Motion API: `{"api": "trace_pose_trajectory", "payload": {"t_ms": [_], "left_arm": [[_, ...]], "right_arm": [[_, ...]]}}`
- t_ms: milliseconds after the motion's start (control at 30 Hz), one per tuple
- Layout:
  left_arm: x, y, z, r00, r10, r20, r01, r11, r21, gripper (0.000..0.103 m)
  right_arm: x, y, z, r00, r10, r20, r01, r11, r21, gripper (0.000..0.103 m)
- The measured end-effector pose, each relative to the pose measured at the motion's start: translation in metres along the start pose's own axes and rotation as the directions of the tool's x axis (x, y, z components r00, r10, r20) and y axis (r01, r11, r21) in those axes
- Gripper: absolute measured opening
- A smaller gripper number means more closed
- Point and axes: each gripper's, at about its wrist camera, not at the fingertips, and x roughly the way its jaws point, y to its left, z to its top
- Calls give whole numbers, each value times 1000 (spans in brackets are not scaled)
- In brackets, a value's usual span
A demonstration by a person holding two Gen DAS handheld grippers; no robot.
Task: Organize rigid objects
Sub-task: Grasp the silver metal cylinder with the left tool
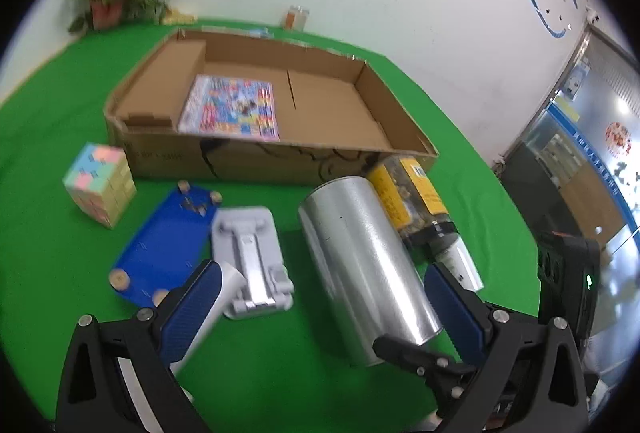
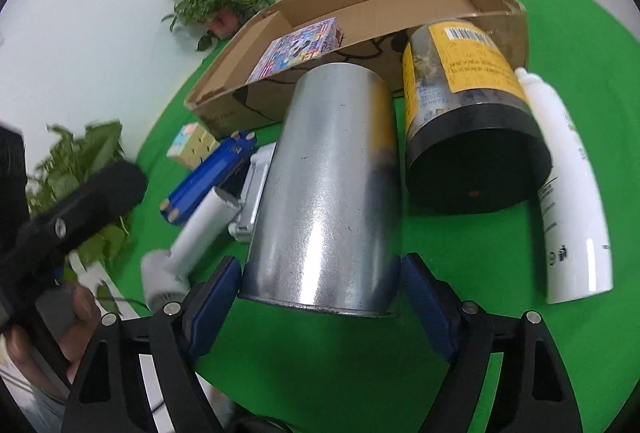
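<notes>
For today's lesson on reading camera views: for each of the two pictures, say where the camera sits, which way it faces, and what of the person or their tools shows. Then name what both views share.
Left wrist: sits on the left gripper, looks down and forward over the can to the box; both blue fingers show, open, and the other gripper at right.
Right wrist: sits on the right gripper, faces the can close up, which lies between the fingers; a hand shows at left.
Shared: can, box, jar, cube, blue tray.
</notes>
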Motion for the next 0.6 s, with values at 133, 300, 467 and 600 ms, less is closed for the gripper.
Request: {"api": "trace_pose_trajectory", "payload": {"t_ms": [133,300,467,600], "left_arm": [[15,-1,-14,982,-145,-117,136,987,-80,101],[32,-14,-35,953,-211,-218,199,977,-77,100],[45,-6,-42,945,-198,-261,171,978,-122,99],[48,-2,-44,942,-197,-270,162,976,-145,97]], "right_arm": [[-20,22,-24,992,-130,6,129,981,-147,80],[-24,62,-50,963,-269,25,260,897,-356,88],[-39,54,-49,998,-55,-10,50,957,-286,91],[-37,17,-32,998,32,-49,-37,994,-102,92]]}}
